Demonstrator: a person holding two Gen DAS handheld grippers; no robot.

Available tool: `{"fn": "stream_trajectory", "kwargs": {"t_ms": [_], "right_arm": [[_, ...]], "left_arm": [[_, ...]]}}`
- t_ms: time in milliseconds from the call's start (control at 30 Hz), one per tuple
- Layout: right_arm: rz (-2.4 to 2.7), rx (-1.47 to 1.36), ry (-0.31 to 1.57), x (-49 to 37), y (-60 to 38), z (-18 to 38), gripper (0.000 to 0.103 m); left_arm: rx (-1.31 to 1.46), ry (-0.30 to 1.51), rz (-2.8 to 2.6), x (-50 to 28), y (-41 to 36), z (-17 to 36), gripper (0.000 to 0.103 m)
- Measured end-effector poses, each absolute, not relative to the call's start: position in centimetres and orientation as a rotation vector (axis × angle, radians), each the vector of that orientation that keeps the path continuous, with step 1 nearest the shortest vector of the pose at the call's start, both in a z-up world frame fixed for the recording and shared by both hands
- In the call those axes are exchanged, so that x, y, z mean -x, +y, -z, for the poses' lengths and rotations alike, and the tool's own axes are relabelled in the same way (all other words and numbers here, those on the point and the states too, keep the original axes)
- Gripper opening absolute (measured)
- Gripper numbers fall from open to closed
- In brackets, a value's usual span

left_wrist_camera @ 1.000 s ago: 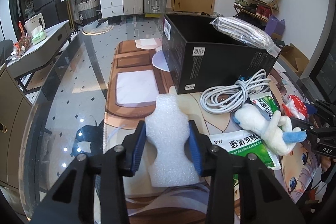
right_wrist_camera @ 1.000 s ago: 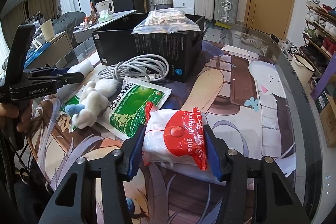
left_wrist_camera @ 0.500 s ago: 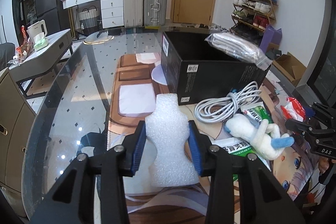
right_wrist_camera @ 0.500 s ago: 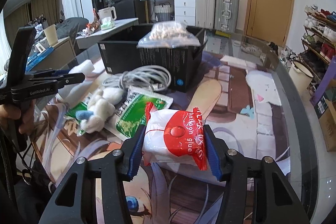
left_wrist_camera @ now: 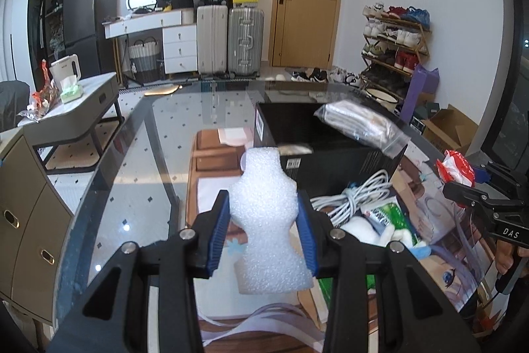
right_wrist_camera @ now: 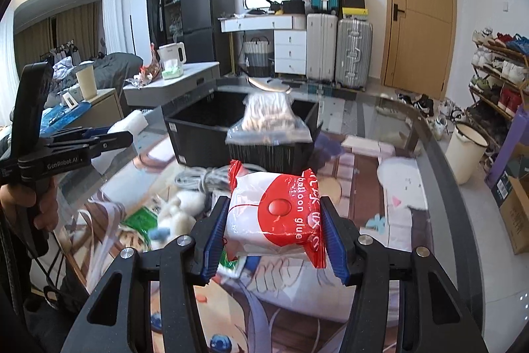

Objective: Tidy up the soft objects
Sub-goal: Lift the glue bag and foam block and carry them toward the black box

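Note:
My left gripper (left_wrist_camera: 263, 232) is shut on a white foam block (left_wrist_camera: 267, 220) and holds it above the table. My right gripper (right_wrist_camera: 274, 239) is shut on a red-and-white balloon glue packet (right_wrist_camera: 276, 212), also lifted. An open black box (left_wrist_camera: 317, 134) stands ahead with a clear plastic bag (left_wrist_camera: 360, 126) resting on its rim; the box also shows in the right wrist view (right_wrist_camera: 238, 134). A white plush toy (left_wrist_camera: 367, 227), a green packet (left_wrist_camera: 388, 214) and a coiled white cable (left_wrist_camera: 350, 197) lie on the mat before the box.
The glass table (left_wrist_camera: 132, 171) carries an anime-print mat (right_wrist_camera: 363, 303). The right gripper shows at the left wrist view's right edge (left_wrist_camera: 479, 184); the left gripper shows at the right wrist view's left (right_wrist_camera: 66, 151). Suitcases (left_wrist_camera: 231, 38) and a shoe rack (left_wrist_camera: 396, 45) stand beyond.
Both grippers have risen with their loads. The table items sit lower in both views and more of the room shows.

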State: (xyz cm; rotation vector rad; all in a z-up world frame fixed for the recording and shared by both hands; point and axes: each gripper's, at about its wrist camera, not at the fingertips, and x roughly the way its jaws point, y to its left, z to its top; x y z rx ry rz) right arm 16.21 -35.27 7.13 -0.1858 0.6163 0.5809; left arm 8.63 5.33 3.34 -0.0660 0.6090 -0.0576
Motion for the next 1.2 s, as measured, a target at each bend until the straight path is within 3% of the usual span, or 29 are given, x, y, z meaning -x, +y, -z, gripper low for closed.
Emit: {"fn": "stream_trajectory", "kwargs": {"t_ms": [1200], "right_arm": [[-0.641,0.182,0.483,-20.4,-32.1,-12.9,0.054]], "left_arm": [[-0.021,0.47,0.004,-13.6,1.8,-8.2,0.038]]}}
